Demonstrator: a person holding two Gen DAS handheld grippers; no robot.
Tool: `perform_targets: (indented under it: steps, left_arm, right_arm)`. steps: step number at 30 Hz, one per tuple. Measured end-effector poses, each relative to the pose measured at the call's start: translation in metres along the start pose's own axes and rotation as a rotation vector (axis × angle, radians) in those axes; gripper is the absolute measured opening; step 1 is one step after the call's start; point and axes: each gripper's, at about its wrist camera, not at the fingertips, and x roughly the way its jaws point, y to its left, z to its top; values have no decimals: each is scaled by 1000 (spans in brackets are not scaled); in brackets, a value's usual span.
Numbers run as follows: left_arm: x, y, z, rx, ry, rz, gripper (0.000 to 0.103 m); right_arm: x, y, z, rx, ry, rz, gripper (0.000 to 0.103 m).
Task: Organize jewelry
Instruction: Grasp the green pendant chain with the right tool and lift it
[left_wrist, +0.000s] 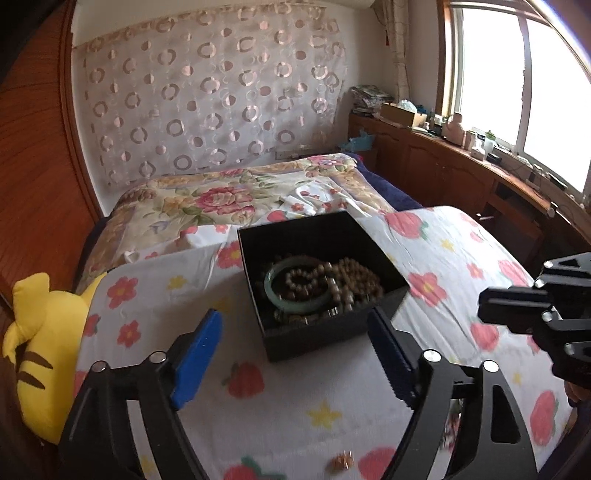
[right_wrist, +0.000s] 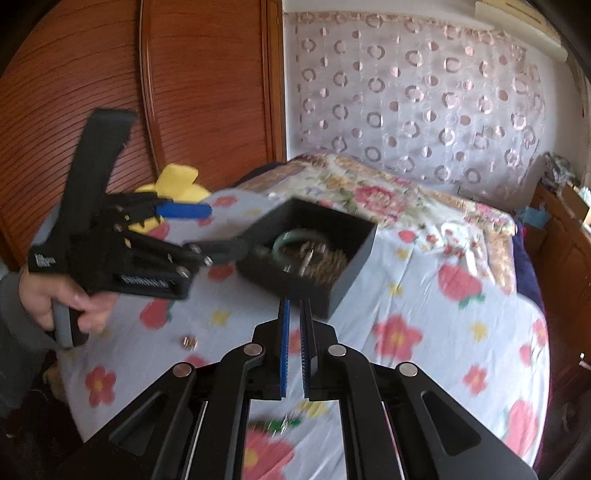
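An open black box (left_wrist: 321, 332) sits on the flower-print sheet. Inside lie a pale green bangle (left_wrist: 295, 302) and strands of brown beads (left_wrist: 354, 284). My left gripper (left_wrist: 293, 317) is open, its blue pads (left_wrist: 199, 354) spread wide just short of the box's front wall, with nothing between them. A small gold piece (left_wrist: 341, 461) lies on the sheet below it. In the right wrist view my right gripper (right_wrist: 295, 302) is shut and empty, hovering near the box's (right_wrist: 354, 266) near corner. There the left gripper (right_wrist: 218, 230) reaches toward the bangle (right_wrist: 291, 236), and the gold piece (right_wrist: 189, 341) lies near a hand.
A yellow plush toy (left_wrist: 40, 343) lies at the bed's left edge by a wooden wardrobe (right_wrist: 184, 92). A floral quilt (left_wrist: 221, 199) covers the bed behind the box. A cluttered wooden sideboard (left_wrist: 443, 162) runs under the window on the right.
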Motion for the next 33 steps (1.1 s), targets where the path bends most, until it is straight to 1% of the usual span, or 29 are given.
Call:
perform_targets:
  steps: [2,4,6,7,8,12,14,19,25,33]
  left_arm:
    - [-7,-1,-12,-3,-5,-6,86]
    - [-13,-3,-22,-13,-8,-12,86]
    - [-19,-3,-32,-16,-9,-18,87]
    - [-22,-5,-36,-16,-7,-17,87]
    - [-25,-6,-43,-17,-6,-12,87]
    - [-35,-6,-64,-32,5,-20,87]
    - [-38,-6,-73,-38,8,-13,87]
    - [-44,-5,-88,-61,13,-22,87]
    - [-45,-6,-94,-73,24,-43,87]
    - [-42,-9,-99,-62,49,-45,87]
  right_arm:
    - [2,2,-11,5,22,4,7]
    - [5,4,-25,15,49,-5,7]
    - [6,5,-36,36,67,1,15]
    - [6,7,-44,49,74,8,25]
    - [6,8,-50,58,81,12,28]
    - [8,8,-68,90,115,26,28]
    - [9,8,-74,96,130,27,28]
    - [17,7,-82,120,167,24,28]
    - [26,5,-76,142,177,42,29]
    - [36,16,-68,81,188,-5,29]
